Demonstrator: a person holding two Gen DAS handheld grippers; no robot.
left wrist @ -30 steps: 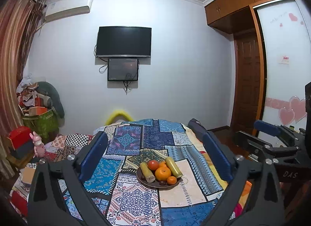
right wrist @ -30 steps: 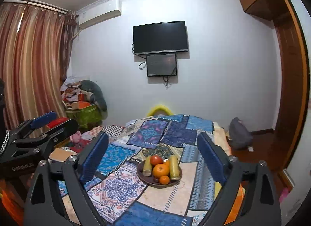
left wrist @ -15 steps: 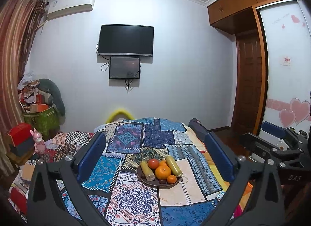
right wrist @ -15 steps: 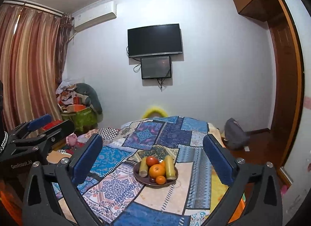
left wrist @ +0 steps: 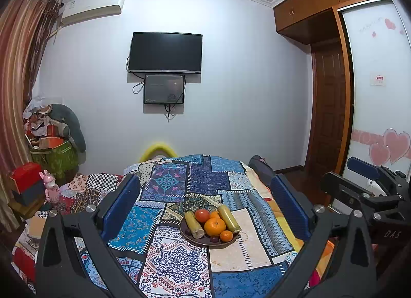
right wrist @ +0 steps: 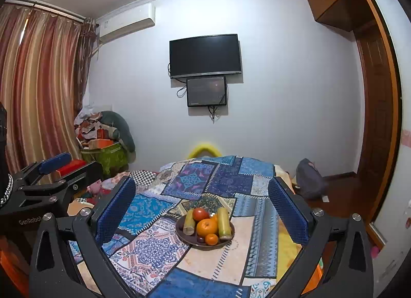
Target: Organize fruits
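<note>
A brown plate sits on the patchwork cloth ahead of both grippers. It holds a large orange, a small orange, a red fruit and two yellow-green cane pieces. A few small dark fruits lie near its front rim. My left gripper is open and empty, well short of the plate. My right gripper is open wide with nothing between its fingers, also short of the plate. Each gripper shows at the edge of the other's view.
A pile of clutter and a green box stand by the curtain at the left. A red box and a pink toy sit at the cloth's left edge. A dark bag lies on the floor right, near the wooden door.
My right gripper's fingers have spread wider apart. Both views have shifted only slightly, and the fruit on the plate has not moved.
</note>
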